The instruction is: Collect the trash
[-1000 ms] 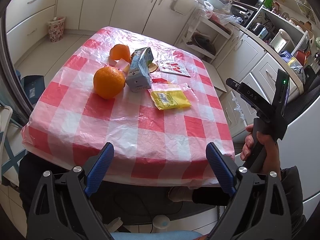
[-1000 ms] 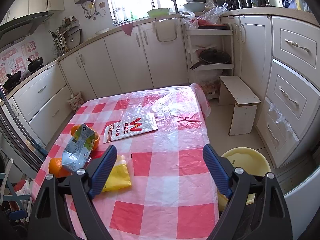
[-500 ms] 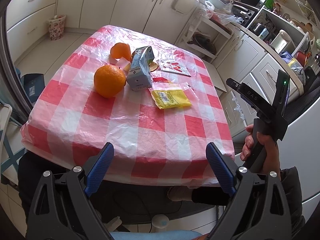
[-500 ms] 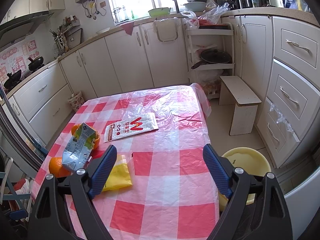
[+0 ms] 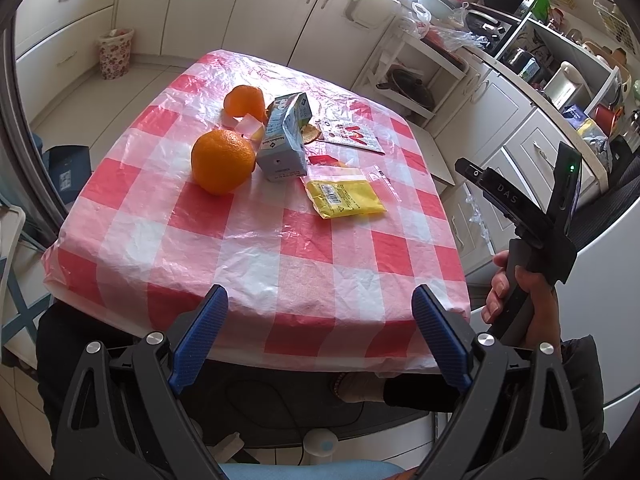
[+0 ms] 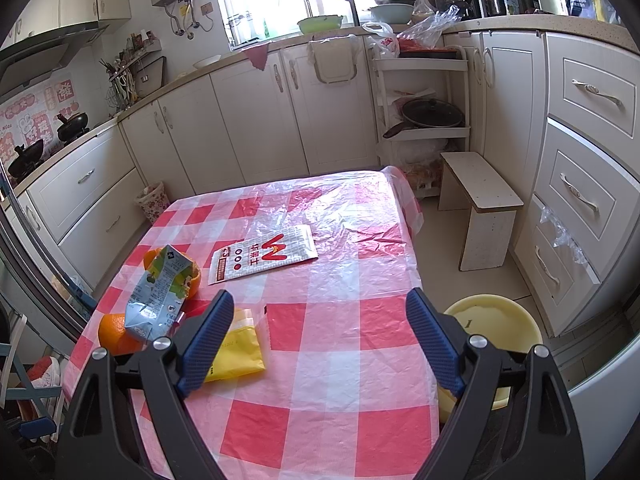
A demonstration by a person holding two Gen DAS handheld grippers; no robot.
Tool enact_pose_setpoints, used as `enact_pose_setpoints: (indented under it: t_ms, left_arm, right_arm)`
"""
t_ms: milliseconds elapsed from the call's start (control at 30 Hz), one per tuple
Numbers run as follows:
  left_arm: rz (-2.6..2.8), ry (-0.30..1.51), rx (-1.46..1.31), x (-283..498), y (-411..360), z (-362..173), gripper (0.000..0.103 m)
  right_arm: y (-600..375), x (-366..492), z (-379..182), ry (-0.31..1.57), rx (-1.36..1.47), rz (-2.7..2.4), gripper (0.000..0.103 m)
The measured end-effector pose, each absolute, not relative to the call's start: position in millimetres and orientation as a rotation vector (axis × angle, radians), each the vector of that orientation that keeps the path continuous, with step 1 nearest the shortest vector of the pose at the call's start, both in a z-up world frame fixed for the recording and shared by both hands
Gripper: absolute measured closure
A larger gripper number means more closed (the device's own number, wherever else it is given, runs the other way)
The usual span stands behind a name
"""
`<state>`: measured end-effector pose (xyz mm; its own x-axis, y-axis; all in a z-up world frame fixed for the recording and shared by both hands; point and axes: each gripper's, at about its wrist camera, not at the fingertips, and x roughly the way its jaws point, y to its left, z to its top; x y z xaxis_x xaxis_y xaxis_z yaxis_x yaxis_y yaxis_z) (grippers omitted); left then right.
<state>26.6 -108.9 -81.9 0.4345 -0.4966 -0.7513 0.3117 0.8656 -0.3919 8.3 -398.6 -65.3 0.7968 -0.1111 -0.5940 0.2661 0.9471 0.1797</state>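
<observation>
We judge the collecting not yet begun – all the trash we can see lies on the table (image 5: 280,264), under its red-checked plastic cover. Our left gripper (image 5: 318,336) hangs off the near edge with its jaws spread wide and nothing between them; our right gripper (image 6: 320,340) is the same, wide open and empty over the cloth. The crumpled carton (image 5: 286,140) leans among the oranges (image 5: 222,160), with bits of peel (image 5: 310,133) just beside it. The yellow wrapper (image 5: 344,196) lies flat, near the carton, and the white paper bag (image 6: 264,256) lies further back, well apart from both grippers. On the floor beside the table stands a yellow bucket (image 6: 508,320), likely where the trash goes – though we cannot tell what it holds. So every piece remains: carton, wrapper, bag, peel
</observation>
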Motion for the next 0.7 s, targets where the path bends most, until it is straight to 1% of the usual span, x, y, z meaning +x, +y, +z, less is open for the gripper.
enact_pose_setpoints:
  t_ms: [700]
  left_arm:
    - [-0.474,1.008,-0.222,29.4,-100.1,-85.0,0.014]
  right_arm:
    - [-395.1,8.2,-66.3,0.622,0.254,-0.191,0.019]
